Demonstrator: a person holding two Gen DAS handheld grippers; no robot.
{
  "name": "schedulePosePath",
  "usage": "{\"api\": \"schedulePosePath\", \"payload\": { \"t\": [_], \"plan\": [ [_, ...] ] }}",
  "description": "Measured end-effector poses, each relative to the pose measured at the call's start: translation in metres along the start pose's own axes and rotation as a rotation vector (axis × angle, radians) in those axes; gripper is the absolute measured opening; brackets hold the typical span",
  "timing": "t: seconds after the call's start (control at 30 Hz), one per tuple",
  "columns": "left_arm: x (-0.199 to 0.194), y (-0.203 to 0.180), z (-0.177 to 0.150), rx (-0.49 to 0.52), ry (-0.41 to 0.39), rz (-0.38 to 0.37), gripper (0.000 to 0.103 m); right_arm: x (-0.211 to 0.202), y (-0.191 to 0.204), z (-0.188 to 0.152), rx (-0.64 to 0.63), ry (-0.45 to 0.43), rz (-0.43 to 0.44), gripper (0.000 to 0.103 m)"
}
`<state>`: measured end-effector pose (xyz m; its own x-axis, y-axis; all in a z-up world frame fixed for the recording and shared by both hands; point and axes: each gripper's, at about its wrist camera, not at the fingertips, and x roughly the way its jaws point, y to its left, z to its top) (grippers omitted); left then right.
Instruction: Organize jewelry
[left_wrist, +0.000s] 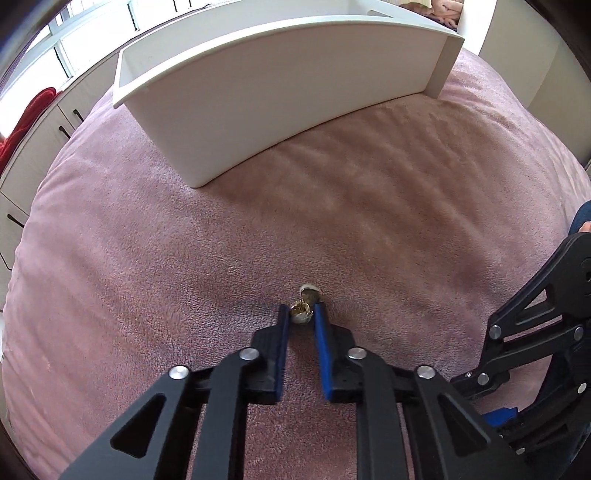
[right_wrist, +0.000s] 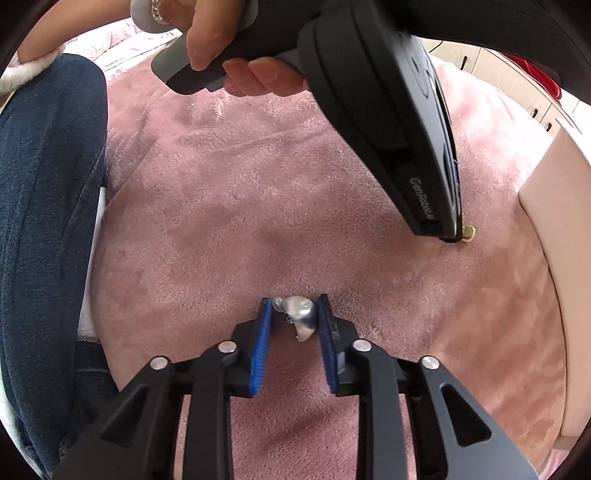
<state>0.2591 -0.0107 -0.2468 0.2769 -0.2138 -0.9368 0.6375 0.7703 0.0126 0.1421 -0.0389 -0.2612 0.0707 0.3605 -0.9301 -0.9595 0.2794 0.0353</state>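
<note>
The left gripper (left_wrist: 302, 314) is pinching a gold earring (left_wrist: 301, 312) on the pink blanket (left_wrist: 147, 258), near the white tray (left_wrist: 258, 92). The right gripper (right_wrist: 293, 314) is squeezing a silver earring (right_wrist: 299, 314).

Pink plush blanket (left_wrist: 184, 240), white tray (left_wrist: 280, 85), gold earring (left_wrist: 301, 312), silver earring (right_wrist: 301, 314) (blue gripper pads (right_wrist: 260, 347)).

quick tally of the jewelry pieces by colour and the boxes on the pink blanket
Gold-coloured jewelry piece, in the left gripper: 1
Silver-coloured domed metal jewelry piece, in the right gripper: 1
White open-topped box: 1
Total: 3 things on the pink plush blanket
</note>
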Motion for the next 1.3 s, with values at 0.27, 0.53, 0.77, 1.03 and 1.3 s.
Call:
{"api": "schedulePosePath", "payload": {
  "t": [0.27,0.53,0.77,1.03,1.3],
  "plan": [
    [-0.004,-0.017,0.003,0.018,-0.025,0.032,0.018,-0.007,-0.005,-0.003,0.01,-0.014,0.009,0.023],
    [-0.034,-0.012,0.009,-0.04,-0.073,0.001,0.017,-0.028,-0.015,-0.015,0.031,-0.022,0.007,0.023],
    [-0.068,-0.004,0.013,-0.052,-0.108,0.023,0.017,-0.072,-0.026,-0.019,0.119,-0.13,-0.061,0.023],
    [-0.124,0.005,0.031,-0.057,-0.21,0.058,0.017,-0.14,-0.078,-0.032,0.302,-0.272,-0.186,0.016],
    [-0.171,0.006,0.078,-0.05,-0.308,0.083,0.018,-0.204,-0.129,-0.042,0.423,-0.39,-0.296,0.014]
  ]
}}
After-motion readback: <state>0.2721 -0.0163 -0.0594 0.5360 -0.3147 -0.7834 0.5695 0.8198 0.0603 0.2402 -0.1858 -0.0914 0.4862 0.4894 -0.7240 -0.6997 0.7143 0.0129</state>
